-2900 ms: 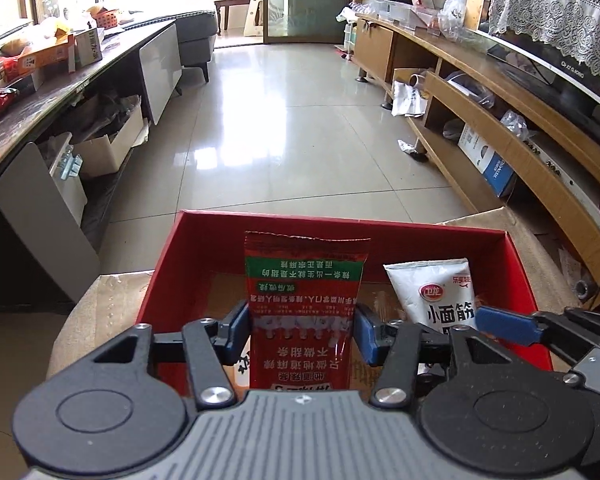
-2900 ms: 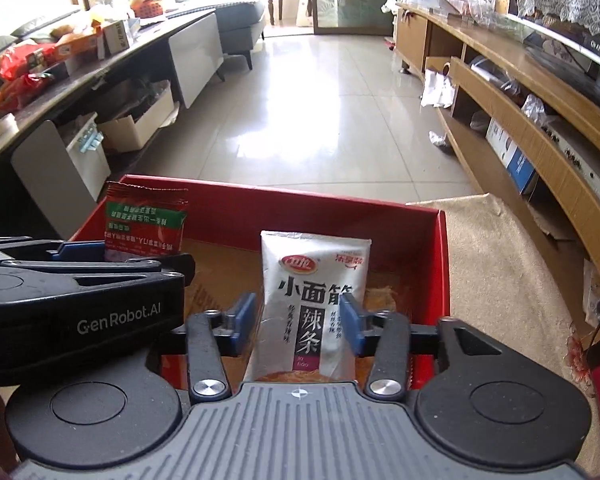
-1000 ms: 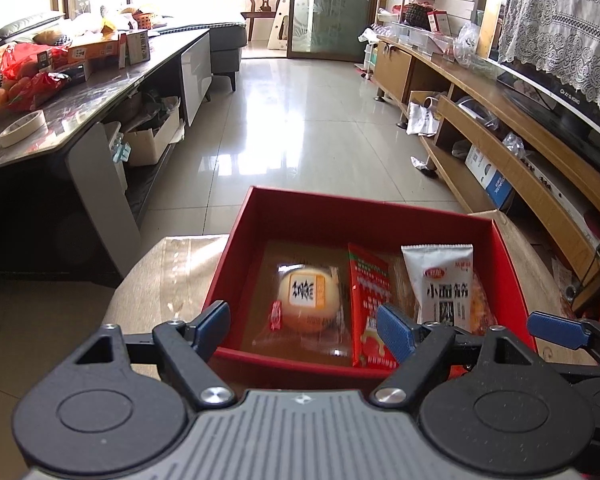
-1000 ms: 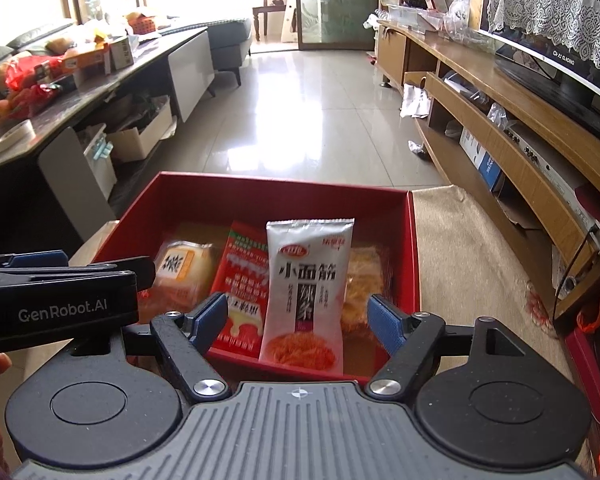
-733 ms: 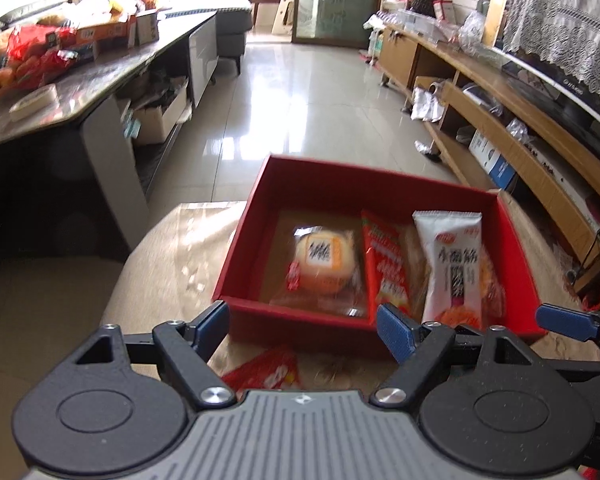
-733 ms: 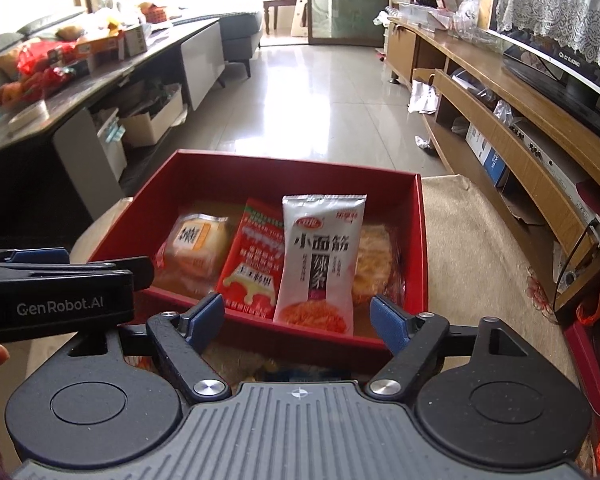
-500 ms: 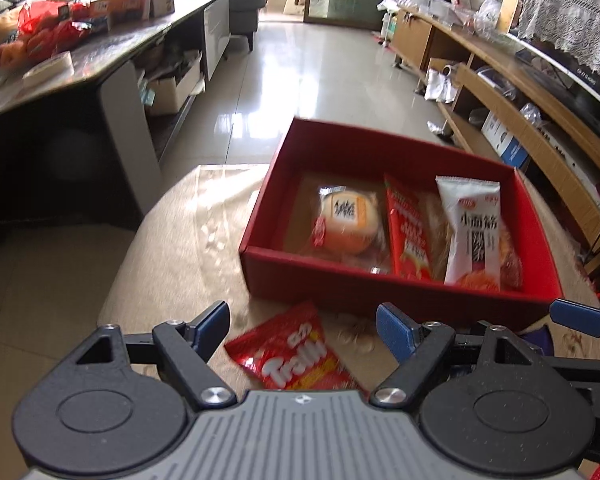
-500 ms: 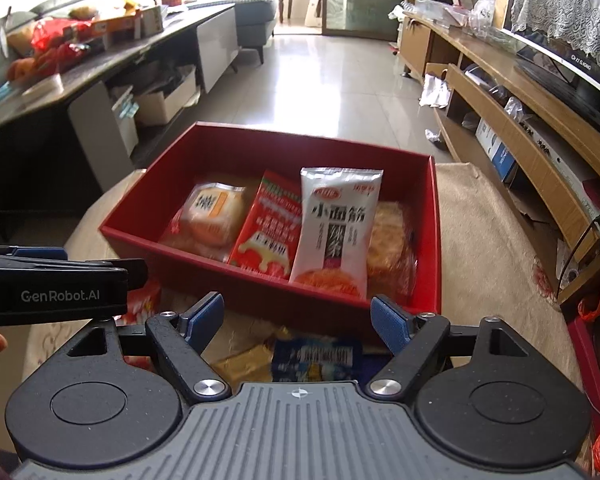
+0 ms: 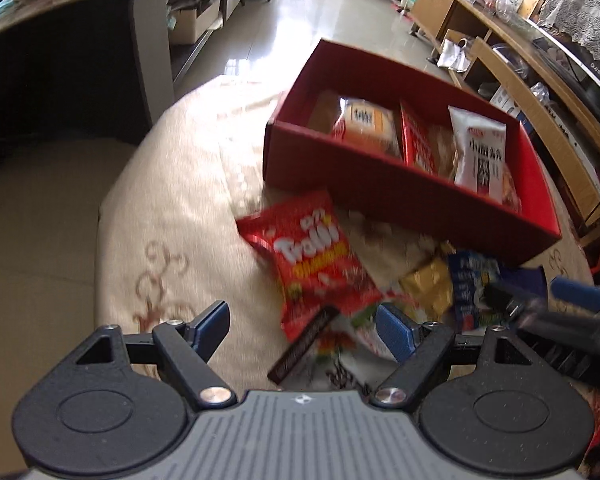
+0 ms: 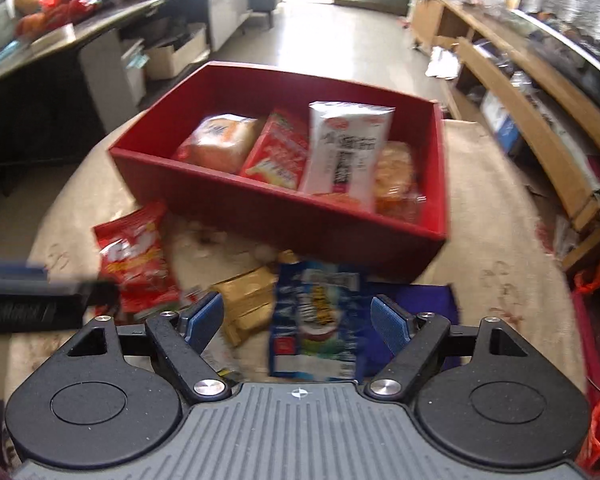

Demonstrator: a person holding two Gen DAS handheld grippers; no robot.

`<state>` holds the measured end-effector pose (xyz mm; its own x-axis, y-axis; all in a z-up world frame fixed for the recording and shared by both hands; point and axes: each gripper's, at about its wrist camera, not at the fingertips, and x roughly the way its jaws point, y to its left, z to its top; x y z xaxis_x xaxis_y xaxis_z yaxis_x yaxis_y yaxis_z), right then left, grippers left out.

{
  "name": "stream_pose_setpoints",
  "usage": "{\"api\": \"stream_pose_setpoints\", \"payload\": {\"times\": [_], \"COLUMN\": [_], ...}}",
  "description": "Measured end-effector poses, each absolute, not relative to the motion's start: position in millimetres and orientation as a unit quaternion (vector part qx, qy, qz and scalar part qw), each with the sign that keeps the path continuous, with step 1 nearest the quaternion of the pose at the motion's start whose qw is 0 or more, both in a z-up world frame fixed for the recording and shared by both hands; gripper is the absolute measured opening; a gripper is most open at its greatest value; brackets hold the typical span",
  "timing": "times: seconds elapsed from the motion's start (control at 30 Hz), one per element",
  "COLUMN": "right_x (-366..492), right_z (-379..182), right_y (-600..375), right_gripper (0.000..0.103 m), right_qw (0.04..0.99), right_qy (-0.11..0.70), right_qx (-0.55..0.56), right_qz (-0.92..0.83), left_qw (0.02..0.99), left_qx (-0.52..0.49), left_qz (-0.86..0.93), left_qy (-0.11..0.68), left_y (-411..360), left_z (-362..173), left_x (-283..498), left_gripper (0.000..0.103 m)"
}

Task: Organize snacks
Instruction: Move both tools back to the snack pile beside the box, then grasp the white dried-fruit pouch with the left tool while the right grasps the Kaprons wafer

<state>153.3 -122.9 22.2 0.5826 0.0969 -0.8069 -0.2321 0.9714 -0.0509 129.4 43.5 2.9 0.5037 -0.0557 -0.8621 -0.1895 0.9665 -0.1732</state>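
Both tongs have backed away from the red box, spread and holding nothing. Loose snacks lie on the bench before it — the blue packet, long axis pointing away, sits between the right tongs; the red Trolli bag lies just ahead of the left tongs.

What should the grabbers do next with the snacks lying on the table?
Probably lower the right gripper onto the blue packet and close on it. Both grippers are open and empty, the packet lies right between the right one's fingers, and it sits outside the red box that already holds four snacks. The left gripper could likewise take the red Trolli bag.
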Motion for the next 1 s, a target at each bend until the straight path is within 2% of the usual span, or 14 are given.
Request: {"api": "stream_pose_setpoints", "payload": {"times": [0.1, 0.47, 0.6, 0.73, 0.97, 1.0], "right_x": [154, 147, 145, 143, 141, 141], "right_z": [27, 34, 37, 38, 40, 40], "right_y": [-133, -143, -151, -152, -149, -147], "right_gripper": [0.085, 0.086, 0.086, 0.086, 0.086, 0.086], "right_qw": [0.890, 0.890, 0.890, 0.889, 0.889, 0.888], "right_qy": [0.445, 0.439, 0.438, 0.438, 0.437, 0.437], "right_qx": [-0.055, -0.045, -0.040, -0.043, -0.048, -0.049], "right_qz": [0.088, 0.116, 0.119, 0.122, 0.129, 0.131], "left_qw": [0.853, 0.817, 0.822, 0.839, 0.838, 0.838], "left_qx": [-0.124, -0.248, -0.250, -0.193, -0.137, -0.139], "left_qz": [0.045, 0.103, 0.126, 0.110, 0.099, 0.098], "left_qy": [0.505, 0.510, 0.496, 0.497, 0.519, 0.518], "left_y": [35, 24, 19, 8, 28, 32], "left_z": [-5, -36, -36, -37, -33, -32], "left_x": [125, 119, 120, 120, 102, 99], "left_gripper": [0.077, 0.076, 0.076, 0.076, 0.060, 0.051]}}
